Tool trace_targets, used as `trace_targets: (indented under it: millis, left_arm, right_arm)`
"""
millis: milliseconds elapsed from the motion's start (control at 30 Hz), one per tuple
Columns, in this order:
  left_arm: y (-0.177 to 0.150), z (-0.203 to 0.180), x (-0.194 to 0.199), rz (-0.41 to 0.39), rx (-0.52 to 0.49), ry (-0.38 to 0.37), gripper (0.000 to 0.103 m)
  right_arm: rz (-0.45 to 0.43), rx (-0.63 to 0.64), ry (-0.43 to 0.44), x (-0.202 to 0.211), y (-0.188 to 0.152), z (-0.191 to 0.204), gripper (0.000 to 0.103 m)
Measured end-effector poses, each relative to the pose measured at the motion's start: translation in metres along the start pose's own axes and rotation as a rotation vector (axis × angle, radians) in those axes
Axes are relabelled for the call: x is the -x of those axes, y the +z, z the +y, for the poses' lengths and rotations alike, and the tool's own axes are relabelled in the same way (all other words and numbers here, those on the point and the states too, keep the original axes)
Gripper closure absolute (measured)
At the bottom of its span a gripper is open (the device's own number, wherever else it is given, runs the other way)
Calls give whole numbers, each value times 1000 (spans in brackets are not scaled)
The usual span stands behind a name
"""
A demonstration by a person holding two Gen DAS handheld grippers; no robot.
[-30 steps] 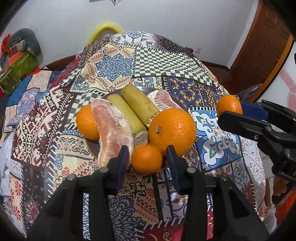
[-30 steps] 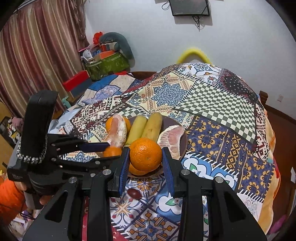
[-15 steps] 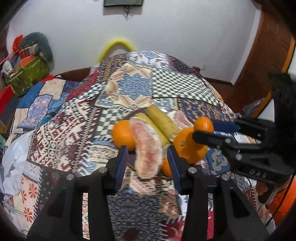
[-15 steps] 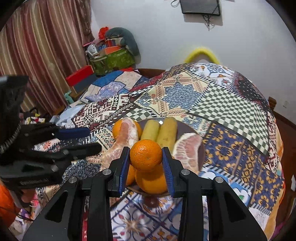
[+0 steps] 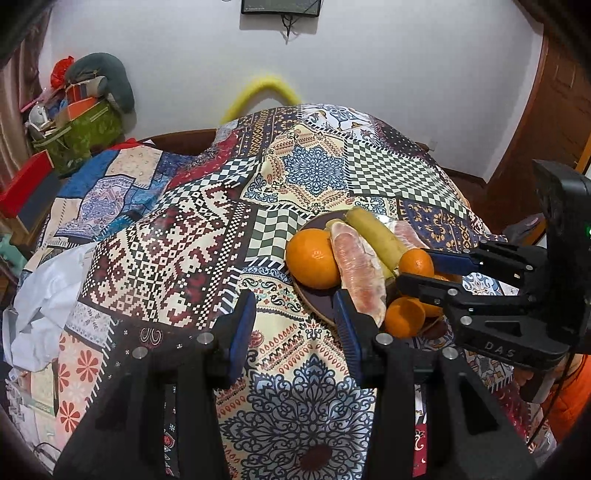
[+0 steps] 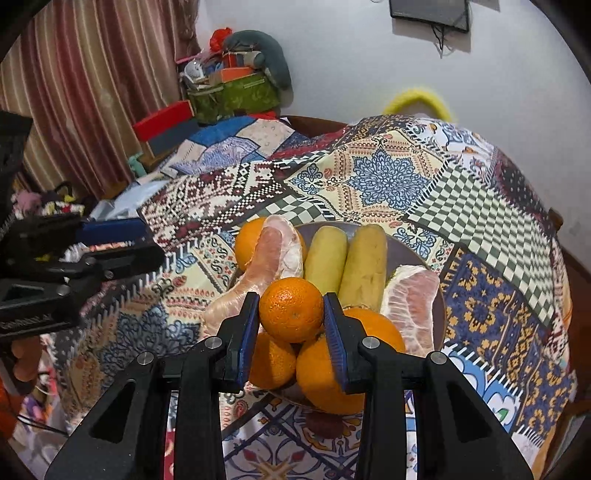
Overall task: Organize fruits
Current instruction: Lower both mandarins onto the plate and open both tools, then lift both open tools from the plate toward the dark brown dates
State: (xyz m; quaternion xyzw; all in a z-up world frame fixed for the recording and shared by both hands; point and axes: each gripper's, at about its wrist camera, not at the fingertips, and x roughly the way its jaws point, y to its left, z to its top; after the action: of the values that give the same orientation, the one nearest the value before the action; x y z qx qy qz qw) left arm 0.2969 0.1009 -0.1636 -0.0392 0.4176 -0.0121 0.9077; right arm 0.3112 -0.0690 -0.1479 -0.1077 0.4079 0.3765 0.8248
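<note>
The right hand-held gripper (image 6: 291, 319) had a small orange (image 6: 291, 309) clamped between its blue pads, both pads pressed against the fruit's sides. It held that orange above the near edge of the plate (image 6: 399, 251), directly over 2 more oranges: a big one (image 6: 328, 373) under the right finger and a smaller one (image 6: 271, 360) under the left finger.

Farther back on the plate, 2 bananas (image 6: 345, 258) lay side by side, pointing away. A peeled pomelo wedge (image 6: 266, 266) leaned along their left side, and a second wedge (image 6: 412, 299) sat at the plate's right rim. Another orange (image 6: 247, 242) peeked out behind the left wedge.

The left hand-held gripper (image 5: 293, 321) was wide open and held nothing. It hovered over the patchwork cloth (image 5: 177, 251) covering the table, just left of the plate (image 5: 321, 301), its right finger close to the near tip of a pomelo wedge (image 5: 356, 271); whether they touched, I could not tell.

From the left view, the right hand-held gripper (image 5: 415, 267) reached in from the right with the small orange (image 5: 415, 262) in its pads, above the other fruit. A large orange (image 5: 312, 258) rested on the plate's left side, touching the wedge.

Behind the table, a white wall (image 5: 369, 66) carried a dark screen (image 5: 280, 6).
</note>
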Motion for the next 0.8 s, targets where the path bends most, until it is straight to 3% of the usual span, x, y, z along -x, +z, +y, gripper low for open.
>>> trace_targets:
  millis: [200,400,800]
  left_arm:
    - [-2,5,2,-2,15,-15,59]
    - [-4,6,7,-5,31,-32,59]
    - [-18,-10,45,-34,25,-45,59]
  right_arm:
    - [16,9,-10,-5,2,5,64]
    - [3,10,-27,0,0,8,64]
    - [-104,-51,-52,69,-19,16,64]
